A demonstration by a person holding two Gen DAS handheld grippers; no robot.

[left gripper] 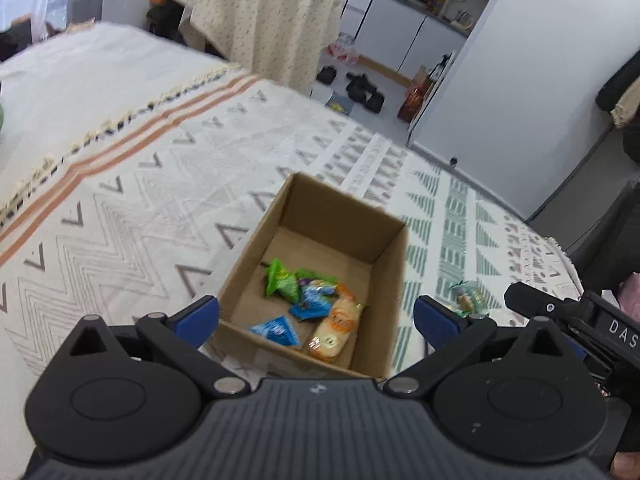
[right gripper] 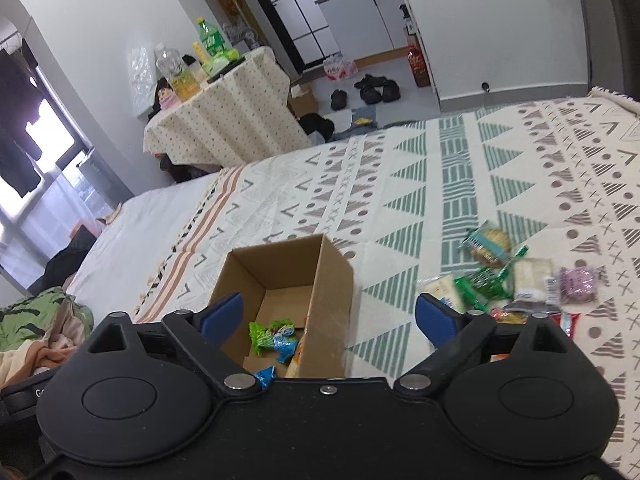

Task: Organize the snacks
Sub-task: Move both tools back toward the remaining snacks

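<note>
An open cardboard box (left gripper: 256,236) (right gripper: 332,280) stands on a patterned bedspread. Inside lie several wrapped snacks: a green packet (left gripper: 282,278) (right gripper: 266,332), blue packets (left gripper: 278,330), and an orange-labelled bun (left gripper: 334,330). My left gripper (left gripper: 316,314) hangs open above the box's near edge with nothing between its fingers. My right gripper (right gripper: 328,314) is open too, over the box's near right corner. A pile of loose snacks (right gripper: 508,280) lies on the bedspread to the right of the box; one packet (left gripper: 466,298) shows in the left wrist view, beside the other gripper's black body (left gripper: 576,320).
The bedspread (right gripper: 460,184) reaches to the bed's far edge. Beyond it stand a cloth-covered table with bottles (right gripper: 216,120), shoes on the floor (left gripper: 362,90) and white cabinets (left gripper: 404,28). A green pillow (right gripper: 36,316) lies at the left.
</note>
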